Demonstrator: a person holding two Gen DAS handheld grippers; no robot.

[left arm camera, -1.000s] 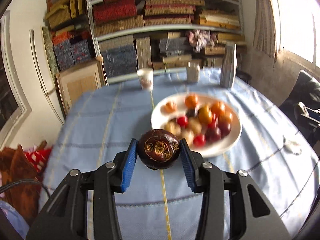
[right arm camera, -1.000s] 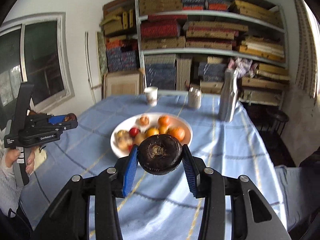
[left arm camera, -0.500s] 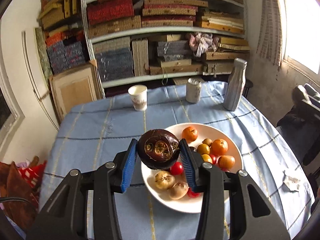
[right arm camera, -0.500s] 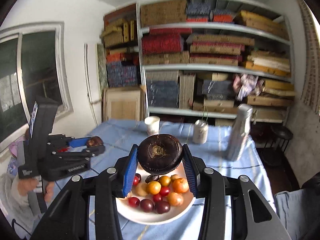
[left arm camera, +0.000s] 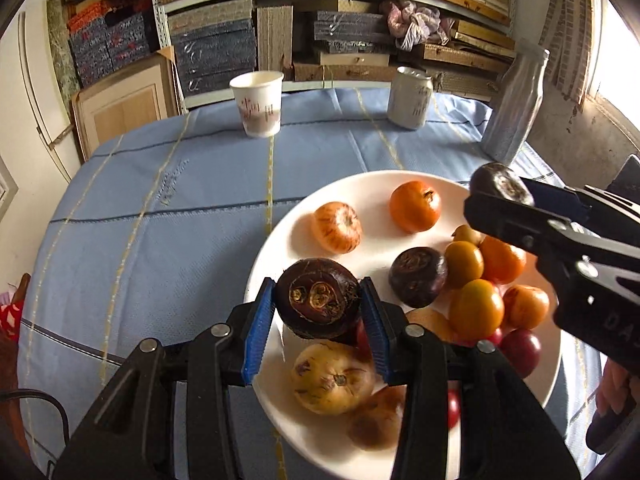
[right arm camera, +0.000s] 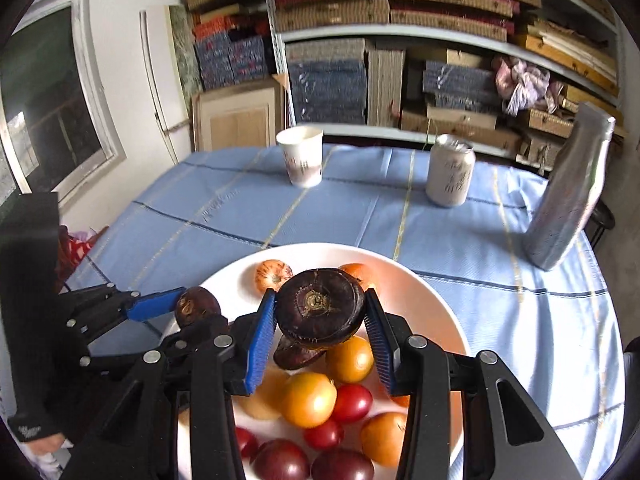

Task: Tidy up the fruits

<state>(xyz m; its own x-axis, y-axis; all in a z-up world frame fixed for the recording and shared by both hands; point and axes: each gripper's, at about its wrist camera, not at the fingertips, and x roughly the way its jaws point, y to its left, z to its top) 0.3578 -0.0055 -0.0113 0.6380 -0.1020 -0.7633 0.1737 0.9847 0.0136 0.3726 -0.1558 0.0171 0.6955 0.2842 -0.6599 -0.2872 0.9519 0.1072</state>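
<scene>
Hovering over the white plate (left arm camera: 280, 240), our left gripper (left arm camera: 318, 312) pinched a dark purple fruit (left arm camera: 318, 298), probably for release. Our right gripper (right arm camera: 320, 320) clamped a second dark fruit (right arm camera: 320, 310), possibly mangosteen.

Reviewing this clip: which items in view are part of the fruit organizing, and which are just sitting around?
Part of the job:
- left tool, shut on a dark purple fruit
- right tool, shut on a second dark fruit
- white plate
- loose fruits

Just lying about:
- paper cup
- can
- silver bottle
- shelves
</scene>
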